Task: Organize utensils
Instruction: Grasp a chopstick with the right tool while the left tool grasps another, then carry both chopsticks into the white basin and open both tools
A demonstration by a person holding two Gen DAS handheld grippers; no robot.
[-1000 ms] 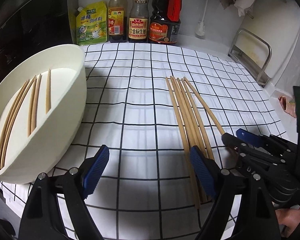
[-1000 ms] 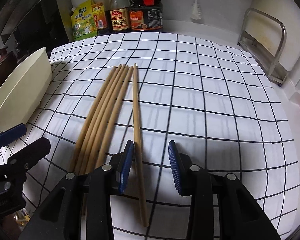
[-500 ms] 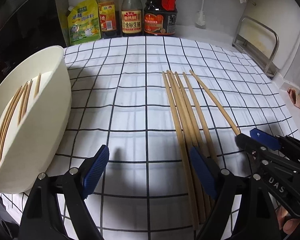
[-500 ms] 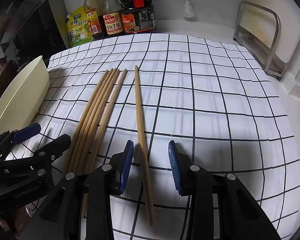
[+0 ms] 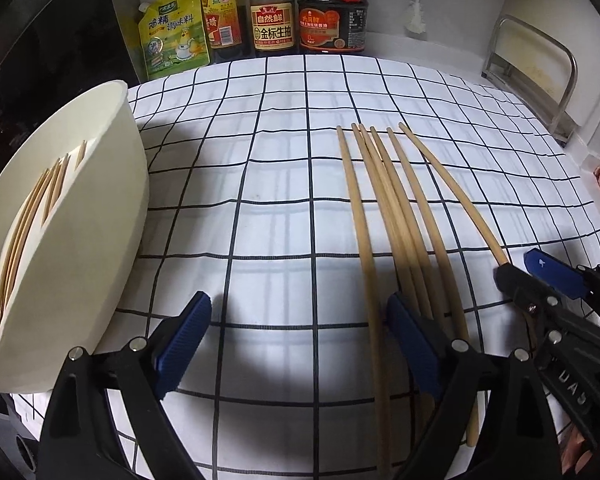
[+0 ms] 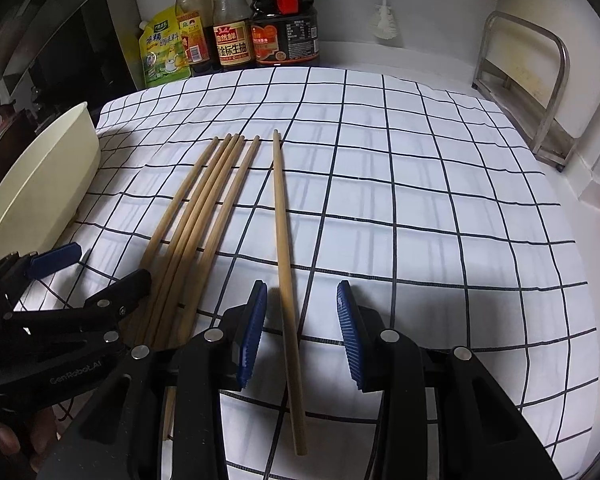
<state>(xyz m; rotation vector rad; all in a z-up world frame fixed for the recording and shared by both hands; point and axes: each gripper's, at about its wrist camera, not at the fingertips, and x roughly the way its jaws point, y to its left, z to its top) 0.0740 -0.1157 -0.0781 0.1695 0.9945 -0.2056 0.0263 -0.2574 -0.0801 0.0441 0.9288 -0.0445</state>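
Lying on the white cloth with a black grid [image 6: 420,208] that covers the surface, six long pale wooden chopsticks point from near to far. Five of them form a loose bundle [image 6: 196,224] on the left; the single chopstick [image 6: 286,276] lies apart just to the right of this bundle, its long axis running almost straight away from the right wrist camera.

The right gripper [image 6: 302,340], black with blue ribbed pads, hangs directly over the near half of this single chopstick. Its jaws are partly open, one pad on each side of the stick, and neither pad presses on it, so nothing is held. The stick lies a little closer to the left pad than to the right one.

The left gripper [image 5: 296,344] is opening now and is nearly at its widest. Between its jaws there is mostly bare cloth; its right pad sits over the near ends of the bundle [image 5: 396,240], and it holds nothing.

At the far left stands a cream plastic basin [image 5: 100,216], with several chopsticks [image 5: 32,216] already inside.

The right gripper appears nearer to a grasp: probably it only needs to close across the stick, because the jaws already stand crosswise to its length.
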